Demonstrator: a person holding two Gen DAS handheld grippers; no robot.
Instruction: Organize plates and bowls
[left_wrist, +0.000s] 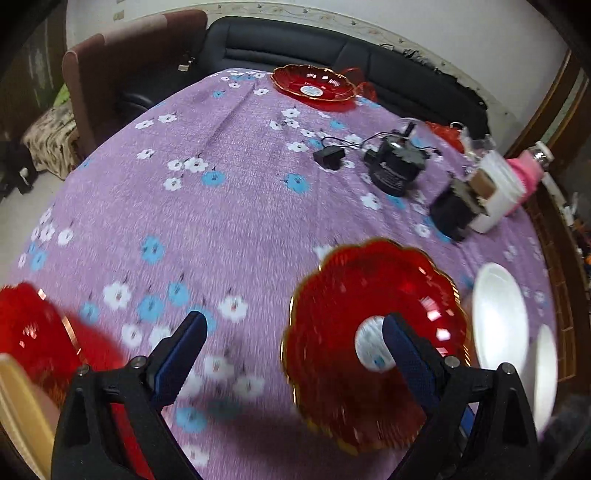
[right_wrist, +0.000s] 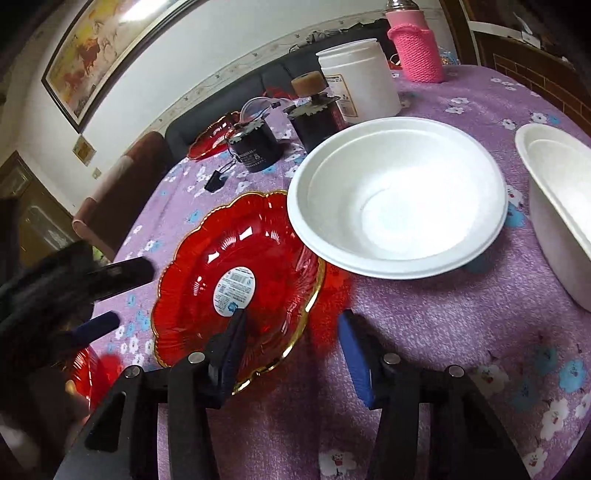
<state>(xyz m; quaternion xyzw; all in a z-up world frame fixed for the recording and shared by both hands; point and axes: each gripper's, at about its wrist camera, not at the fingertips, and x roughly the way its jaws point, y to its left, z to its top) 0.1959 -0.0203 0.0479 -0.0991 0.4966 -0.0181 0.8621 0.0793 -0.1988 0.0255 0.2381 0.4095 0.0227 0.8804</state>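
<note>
Right gripper (right_wrist: 291, 350) sits low over the near rim of the red scalloped plate (right_wrist: 236, 284), which lies flat on the purple floral desk (right_wrist: 424, 350). Its jaws straddle that rim: the left one is inside the plate, by the round label; the right one is outside, over the cloth. Jaws part-closed with the gilt edge between them; contact of the pads with the rim is not visible, so I read this as not yet clamped. White bowl (right_wrist: 397, 195) lies just beyond, its near-left edge overlapping the plate's far-right rim. A second white bowl (right_wrist: 557, 206) sits at far right. Left gripper (left_wrist: 295, 350) hovers with jaws wide apart and nothing between them; the same plate lies to the right of its gap, partly behind its right jaw. View is motion-blurred. Another red plate (left_wrist: 314, 85) sits at the far side of the desk, and one more red plate (left_wrist: 33, 332) at the near left. Judgement: the right hand is nearer; the grip turns on closing across the rim's thickness, then lifting clear of the overlapping bowl.
</note>
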